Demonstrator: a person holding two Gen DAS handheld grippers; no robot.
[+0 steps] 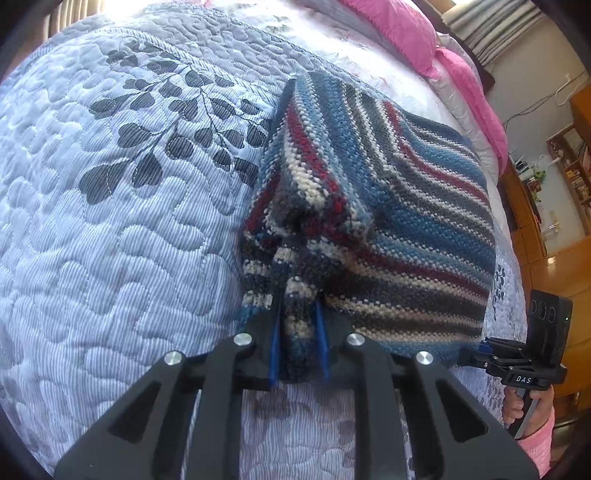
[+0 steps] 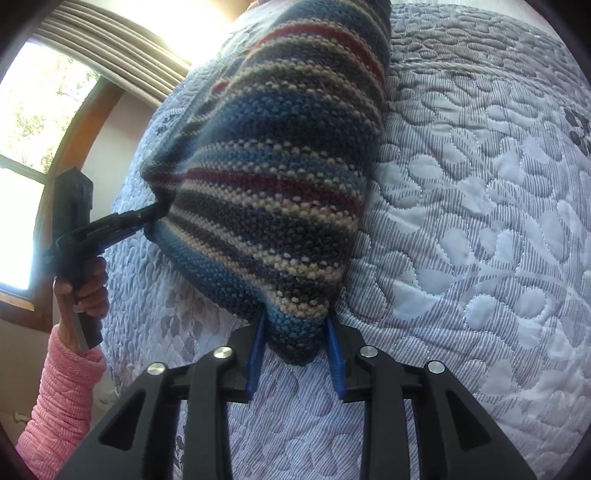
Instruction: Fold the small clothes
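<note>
A striped knitted garment point(image 1: 373, 206), banded in blue, grey, cream and dark red, was held up over the bed's quilt point(image 1: 129, 229), its far part draping down toward the quilt's surface. Its near edge was gathered and bunched, and the cloth was stretched between two grips.

The left tongs point(image 1: 299, 339) were closed on a bunched fold at the garment's near edge, the blue pads pressed into the knit from both sides. The right tongs point(image 2: 295, 350) pinched another corner of the garment's lower edge, with the wool filling the gap between the blue pads. In the left wrist view the right tongs point(image 1: 480, 352) showed at the garment's right corner, a hand below them around the handle. In the right wrist view the left tongs point(image 2: 155, 214) gripped the garment's left edge, held by a hand point(image 2: 85, 288) in a pink sleeve point(image 2: 62, 398).

Beyond the garment, pink bedding point(image 1: 399, 29) lay at the head of the bed. A window point(image 2: 33, 147) with a wooden frame stood to the garment's left, and wooden furniture point(image 1: 554, 206) to its right.
</note>
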